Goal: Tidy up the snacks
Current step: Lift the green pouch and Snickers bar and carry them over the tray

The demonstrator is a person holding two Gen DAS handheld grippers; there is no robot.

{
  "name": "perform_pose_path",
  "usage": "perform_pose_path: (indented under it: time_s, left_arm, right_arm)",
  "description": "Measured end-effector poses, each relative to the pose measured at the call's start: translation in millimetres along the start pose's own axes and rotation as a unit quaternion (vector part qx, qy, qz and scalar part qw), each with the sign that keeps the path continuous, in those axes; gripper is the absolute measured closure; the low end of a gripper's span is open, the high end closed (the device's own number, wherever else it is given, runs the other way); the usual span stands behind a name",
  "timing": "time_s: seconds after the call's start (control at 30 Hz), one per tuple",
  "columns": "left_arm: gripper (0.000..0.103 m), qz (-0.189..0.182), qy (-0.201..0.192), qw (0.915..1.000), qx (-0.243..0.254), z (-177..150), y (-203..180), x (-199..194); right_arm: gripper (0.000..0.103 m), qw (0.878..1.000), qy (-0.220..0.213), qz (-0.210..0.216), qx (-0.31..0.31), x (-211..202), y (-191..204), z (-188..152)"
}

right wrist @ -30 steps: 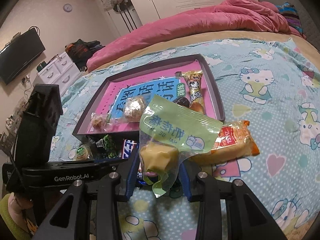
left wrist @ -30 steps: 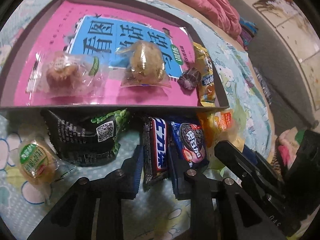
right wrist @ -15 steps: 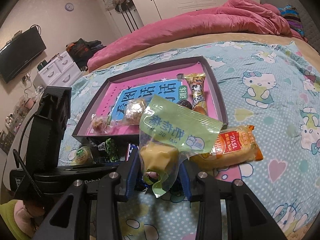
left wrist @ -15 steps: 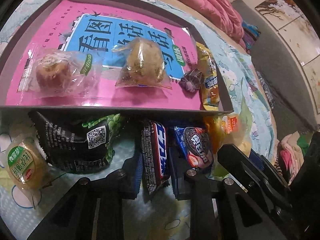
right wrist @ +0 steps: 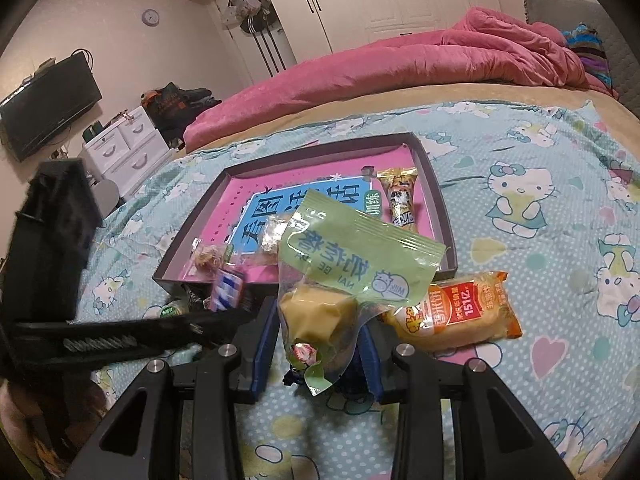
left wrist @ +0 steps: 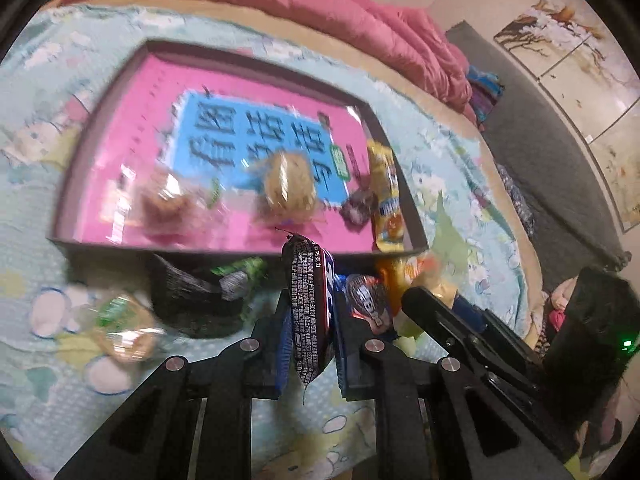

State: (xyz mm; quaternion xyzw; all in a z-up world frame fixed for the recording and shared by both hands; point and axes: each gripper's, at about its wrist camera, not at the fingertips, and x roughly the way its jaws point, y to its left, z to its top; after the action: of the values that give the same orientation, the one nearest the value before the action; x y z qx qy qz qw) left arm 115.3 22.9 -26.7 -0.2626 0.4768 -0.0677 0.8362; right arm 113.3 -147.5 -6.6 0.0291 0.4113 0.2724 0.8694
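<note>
My left gripper (left wrist: 310, 312) is shut on a black chocolate bar (left wrist: 310, 300) and holds it lifted, just in front of the tray (left wrist: 240, 246). The tray has a pink and blue book as its floor and holds two clear-wrapped pastries (left wrist: 286, 184), a small dark candy (left wrist: 358, 204) and a yellow bar (left wrist: 386, 196). My right gripper (right wrist: 318, 332) is shut on a green bag with a yellow cake (right wrist: 344, 264), held above the bed. The left gripper and its bar (right wrist: 228, 286) also show in the right wrist view.
On the bedspread before the tray lie a black-and-green packet (left wrist: 200, 296), a round green-label cake (left wrist: 124, 328), a blue cookie pack (left wrist: 366, 300) and an orange rice-cake pack (right wrist: 456, 312). A pink duvet (right wrist: 400, 60) lies behind. A white dresser (right wrist: 124, 152) stands left.
My left gripper has closed on the chocolate bar and lifted it off the bedspread; the view blurs with the motion. My right gripper keeps the green bag and has risen slightly.
</note>
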Motion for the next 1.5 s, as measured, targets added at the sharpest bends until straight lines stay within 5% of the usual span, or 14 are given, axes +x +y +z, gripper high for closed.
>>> perform_pose_path:
  time_s: [0.27,0.67,1.5]
  left_arm:
    - [0.085,0.028,-0.062,0.9976,-0.007,17.4,15.2,-43.8]
    - [0.085,0.044,-0.101,0.9939,-0.014,34.9,25.5,-60.7]
    - [0.085,0.073,-0.088,0.9934,0.008,57.6,11.5,-18.2]
  right_arm:
    - [0.065,1.000,-0.009,0.001,-0.010,-3.0,3.6,3.7]
    - [0.065,1.000,-0.022,-0.002,-0.012,-6.1,2.0,11.1]
    - [0.065,0.998,-0.041,-0.009,-0.053,9.0,7.2,39.1]
